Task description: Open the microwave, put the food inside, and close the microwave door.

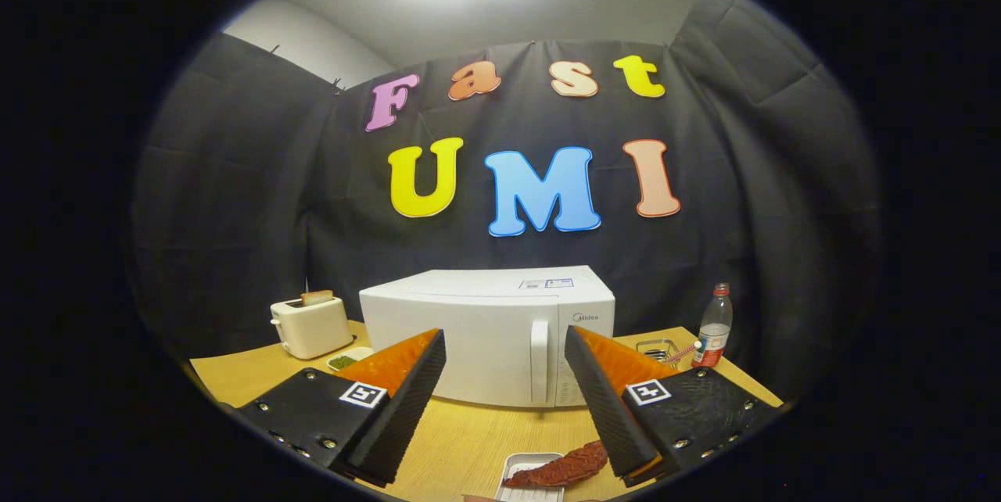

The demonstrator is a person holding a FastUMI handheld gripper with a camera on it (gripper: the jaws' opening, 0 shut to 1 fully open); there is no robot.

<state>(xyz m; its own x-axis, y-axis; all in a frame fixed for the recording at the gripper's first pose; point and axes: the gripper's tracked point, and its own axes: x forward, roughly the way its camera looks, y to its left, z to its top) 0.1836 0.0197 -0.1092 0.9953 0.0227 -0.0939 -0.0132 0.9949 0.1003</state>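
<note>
A: Looking along the gripper (504, 377), I see its fingers spread wide with nothing between them. The microwave (485, 334) sits beyond them, toward the back edge of the table (461, 439), door shut.

B: Where do you take hold of that door?

A: At the upright handle (539, 361) on the door's right side, beside the control panel. It looks rigid and smooth, so I'd judge the fingers should close squarely across it, around its middle, or they may slide. The door itself probably swings stiffly at first; the oven looks heavy enough to stay put.

B: And the food?

A: A reddish-brown piece of food (559, 469) lies on a small white tray (532, 478) at the table's front edge, just beside the right finger. It seems soft and light, possibly greasy, so gripping the tray's rim looks safer than pinching the food.

B: Anything in the way?

A: A toaster (311, 324) stands near the back left corner, a bottle (715, 326) near the back right; both are apart from the door's swing, I think.
</note>
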